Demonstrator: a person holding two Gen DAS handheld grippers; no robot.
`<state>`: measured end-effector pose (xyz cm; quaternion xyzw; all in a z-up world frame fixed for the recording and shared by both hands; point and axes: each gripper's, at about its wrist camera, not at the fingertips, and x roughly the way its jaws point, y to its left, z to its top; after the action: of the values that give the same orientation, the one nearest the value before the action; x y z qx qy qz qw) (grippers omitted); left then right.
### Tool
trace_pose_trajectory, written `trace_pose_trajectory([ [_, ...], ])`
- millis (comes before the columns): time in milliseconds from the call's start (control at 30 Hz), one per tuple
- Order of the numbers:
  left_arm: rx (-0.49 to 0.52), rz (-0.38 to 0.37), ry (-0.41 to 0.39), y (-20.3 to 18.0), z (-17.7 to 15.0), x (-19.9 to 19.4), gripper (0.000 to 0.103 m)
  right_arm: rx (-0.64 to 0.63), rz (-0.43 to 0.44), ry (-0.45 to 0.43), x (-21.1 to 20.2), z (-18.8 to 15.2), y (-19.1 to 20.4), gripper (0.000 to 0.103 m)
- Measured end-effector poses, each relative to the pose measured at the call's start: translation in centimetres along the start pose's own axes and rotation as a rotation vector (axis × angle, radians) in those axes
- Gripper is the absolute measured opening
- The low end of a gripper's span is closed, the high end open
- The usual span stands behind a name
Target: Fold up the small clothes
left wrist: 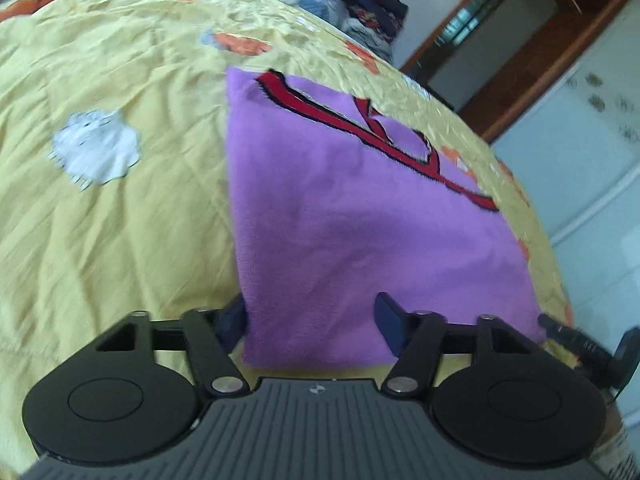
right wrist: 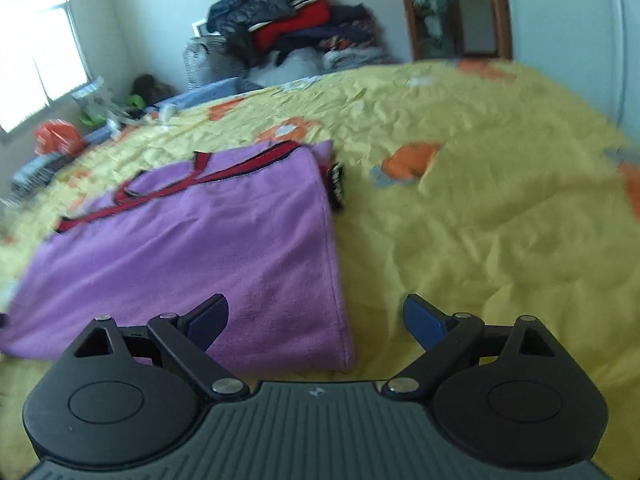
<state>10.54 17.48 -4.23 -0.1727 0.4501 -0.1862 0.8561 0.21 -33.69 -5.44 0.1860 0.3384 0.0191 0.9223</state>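
A small purple garment point(left wrist: 360, 216) with red and black trim point(left wrist: 344, 120) lies flat on the yellow bedspread point(left wrist: 120, 220). My left gripper point(left wrist: 312, 320) sits low at the garment's near left corner. Its left finger point(left wrist: 234, 320) is beside the cloth's edge and partly hidden by it, its right finger point(left wrist: 390, 316) rests above the cloth, and the jaws stand apart. In the right wrist view the same garment point(right wrist: 200, 248) lies ahead to the left. My right gripper point(right wrist: 318, 322) is wide open over its near right corner point(right wrist: 340, 356), one finger point(right wrist: 210, 320) above the cloth.
The bedspread point(right wrist: 500, 220) has orange and white prints and spreads widely to the right. A pile of clothes point(right wrist: 288, 28) is stacked at the far end by the wall. A wooden door frame point(left wrist: 540, 52) and a wall panel point(left wrist: 592, 160) stand beyond the bed's right edge. A black part point(left wrist: 580, 344) shows by the garment's right corner.
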Motion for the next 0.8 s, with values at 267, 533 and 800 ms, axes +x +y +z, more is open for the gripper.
trace_pose_trajectory([
  [267, -0.024, 0.036, 0.057, 1.1, 1.0, -0.2, 0.009, 0.022, 0.187, 0.078, 1.5, 0.9, -1.8, 0.008],
  [533, -0.047, -0.015, 0.026, -0.4, 2.4, -3.2, 0.008, 0.21, 0.462, 0.101, 1.5, 2.2, -5.6, 0.006],
  [800, -0.028, 0.074, 0.064, -2.5, -1.1, -3.8, 0.008, 0.202, 0.518, 0.17, 1.5, 3.0, -7.6, 0.005],
])
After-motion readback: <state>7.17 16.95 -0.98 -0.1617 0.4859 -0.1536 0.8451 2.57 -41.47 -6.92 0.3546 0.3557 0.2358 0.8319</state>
